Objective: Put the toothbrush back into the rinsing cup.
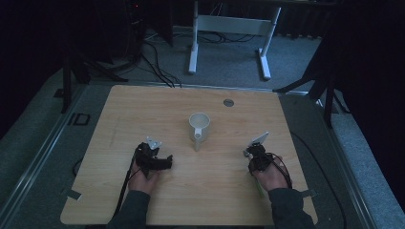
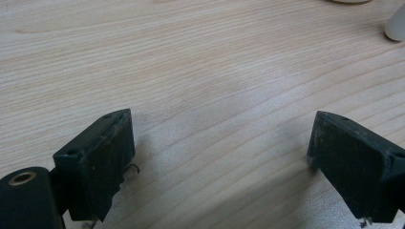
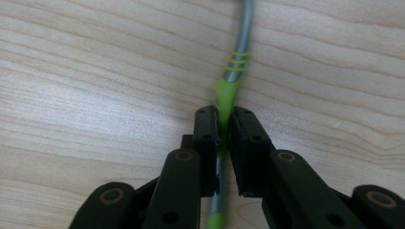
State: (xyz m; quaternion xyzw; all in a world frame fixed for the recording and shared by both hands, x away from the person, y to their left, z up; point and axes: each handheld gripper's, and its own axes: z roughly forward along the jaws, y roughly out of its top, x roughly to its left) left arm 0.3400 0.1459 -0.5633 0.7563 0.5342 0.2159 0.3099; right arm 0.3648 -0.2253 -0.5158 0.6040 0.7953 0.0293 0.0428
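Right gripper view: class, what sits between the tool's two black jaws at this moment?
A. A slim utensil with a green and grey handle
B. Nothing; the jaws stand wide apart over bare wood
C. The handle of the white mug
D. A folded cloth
A: in the right gripper view the right tool has its jaws pressed on the slim green and grey utensil, which lies on the wooden table.

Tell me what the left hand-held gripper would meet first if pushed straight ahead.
Probably the white mug: the open left hand-held gripper points over bare table toward its base, though the line may pass just beside it.
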